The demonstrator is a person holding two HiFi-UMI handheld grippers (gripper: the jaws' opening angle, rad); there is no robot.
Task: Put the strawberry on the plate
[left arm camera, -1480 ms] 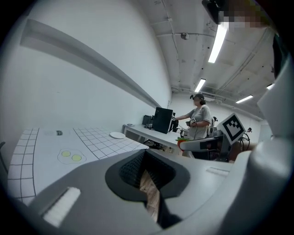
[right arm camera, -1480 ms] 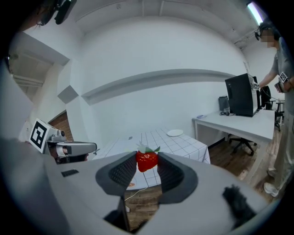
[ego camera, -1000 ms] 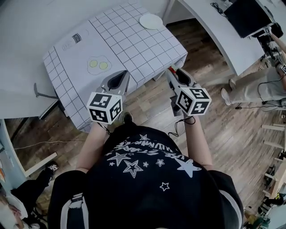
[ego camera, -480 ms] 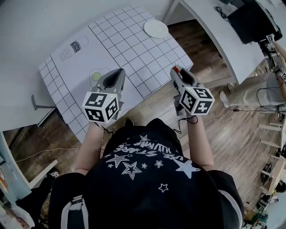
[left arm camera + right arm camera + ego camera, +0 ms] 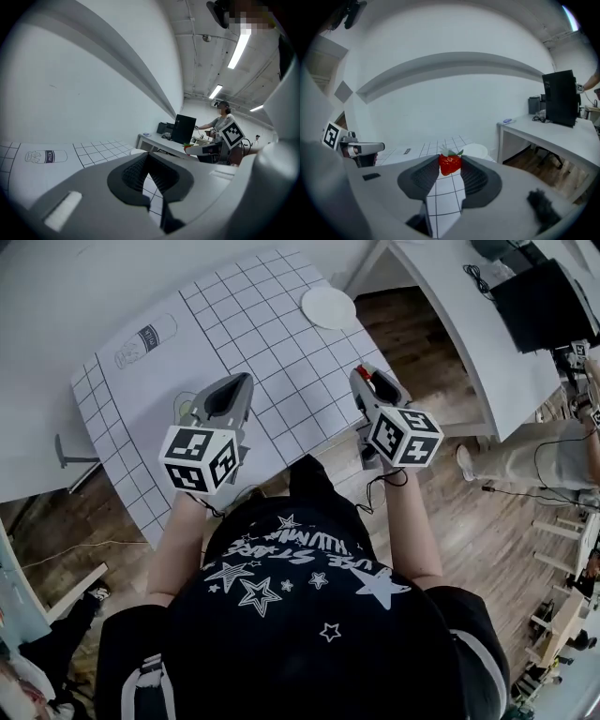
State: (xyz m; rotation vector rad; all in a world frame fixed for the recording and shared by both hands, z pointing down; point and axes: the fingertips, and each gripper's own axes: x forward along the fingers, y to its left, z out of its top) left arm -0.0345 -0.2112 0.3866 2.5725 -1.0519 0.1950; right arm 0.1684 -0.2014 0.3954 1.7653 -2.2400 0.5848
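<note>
The right gripper (image 5: 365, 381) hovers over the near edge of the table (image 5: 272, 343), its fingers pinched on the strawberry (image 5: 450, 164), which sits red and leaf-up between the very tips, clear of the tabletop. The left gripper (image 5: 240, 382) is level with it to the left, above a fried-egg drawing (image 5: 187, 405) on the checked cloth; its fingers meet at the tips with nothing between them. The plate (image 5: 328, 307) lies empty at the far right corner of the table, well apart from both grippers. A milk bottle drawing (image 5: 145, 337) marks the cloth's far left side.
</note>
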